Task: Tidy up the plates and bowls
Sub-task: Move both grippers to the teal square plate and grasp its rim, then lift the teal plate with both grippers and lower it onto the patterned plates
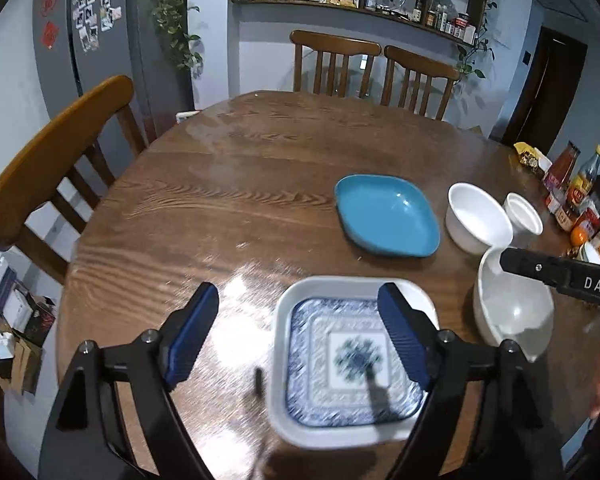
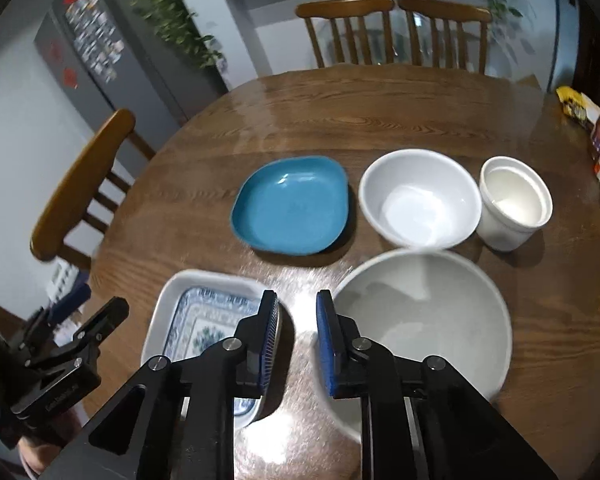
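Note:
A blue-patterned square plate (image 1: 340, 360) lies inside a white square dish (image 1: 284, 320) near the table's front edge. My left gripper (image 1: 299, 294) hangs above them, open wide, with nothing between its pads. Right of the dish stands a large pale bowl (image 2: 420, 320). My right gripper (image 2: 298, 298) hovers over the bare wood between dish and bowl, its jaws a narrow gap apart and gripping nothing. Behind them stand a teal plate (image 2: 292, 208), a white bowl (image 2: 420, 200) and a small white cup (image 2: 516, 204) in a row.
Wooden chairs (image 1: 336, 60) stand at the far side and one (image 1: 52, 160) at the left of the round wooden table (image 1: 220, 168). Sauce bottles (image 1: 572, 188), a snack packet (image 1: 528, 154) and an orange (image 1: 579, 235) crowd the right edge.

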The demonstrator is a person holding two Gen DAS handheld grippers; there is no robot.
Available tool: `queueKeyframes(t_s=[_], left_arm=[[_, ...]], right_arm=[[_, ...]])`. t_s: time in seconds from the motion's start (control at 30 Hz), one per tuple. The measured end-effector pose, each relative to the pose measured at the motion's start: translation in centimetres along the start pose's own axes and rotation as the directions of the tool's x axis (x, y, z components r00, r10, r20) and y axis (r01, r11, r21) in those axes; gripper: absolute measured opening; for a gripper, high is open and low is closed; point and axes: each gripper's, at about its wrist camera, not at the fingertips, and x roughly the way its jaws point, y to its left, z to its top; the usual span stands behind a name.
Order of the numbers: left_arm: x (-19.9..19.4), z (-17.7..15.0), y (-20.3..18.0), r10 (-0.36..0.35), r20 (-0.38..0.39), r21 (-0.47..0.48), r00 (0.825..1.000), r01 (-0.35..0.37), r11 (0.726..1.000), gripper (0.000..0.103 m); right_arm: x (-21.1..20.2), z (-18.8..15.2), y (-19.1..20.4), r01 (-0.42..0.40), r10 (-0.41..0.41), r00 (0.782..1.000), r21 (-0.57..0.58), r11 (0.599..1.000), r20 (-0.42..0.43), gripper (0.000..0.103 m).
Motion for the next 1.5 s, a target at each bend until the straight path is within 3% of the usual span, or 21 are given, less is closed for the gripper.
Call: queueKeyframes(t_s=[0.1, 0.37, 0.67, 1.0, 1.17, 1.33, 1.5], left_arm=[[1.4, 1.0, -0.8, 0.01, -0.017, -0.01, 1.0, -0.01, 1.0, 0.082], [5.6, 2.9, -2.3, 0.024, -0.092, -0.031, 0.995, -0.027, 0.999, 0.082], [9.8, 4.7, -3.7, 0.061, -0.127, -0.047, 0.99, -0.067, 0.997, 0.082], [12.7, 4.6, -5.1, 0.059, -0.162, -0.015, 0.985, -0.062, 0.998, 0.079], [13.6, 4.4, -5.6, 0.056, -0.177, 0.015, 0.983, -0.054, 0.998, 0.067], [14.3, 4.2, -5.9, 0.05, -0.195, 0.042, 0.979, -0.043, 0.998, 0.037], [14.7, 3.8, -6.0, 0.074, -0.199, 0.059, 0.977, -0.064, 0.996, 0.026]], right_arm=[[0.7, 1.3, -0.7, -0.02, 0.02, 1.0, 0.028, 0.999, -0.015, 0.036], [3.7, 4.9, -1.4, -0.075, 0.076, 0.995, 0.019, 0.997, -0.061, 0.038], [10.2, 9.7, -1.5, 0.012, -0.026, 0.988, -0.09, 0.996, -0.154, 0.038], [14.1, 11.3, -1.7, 0.042, -0.085, 0.973, -0.202, 0.979, -0.213, 0.038], [15.2, 11.3, -1.9, 0.029, -0.081, 0.969, -0.22, 0.975, -0.232, 0.038], [15.3, 11.1, -1.5, 0.009, -0.067, 0.971, -0.242, 0.97, -0.231, 0.037], [15.5, 11.1, -1.4, 0.028, -0.08, 0.974, -0.237, 0.971, -0.214, 0.02]])
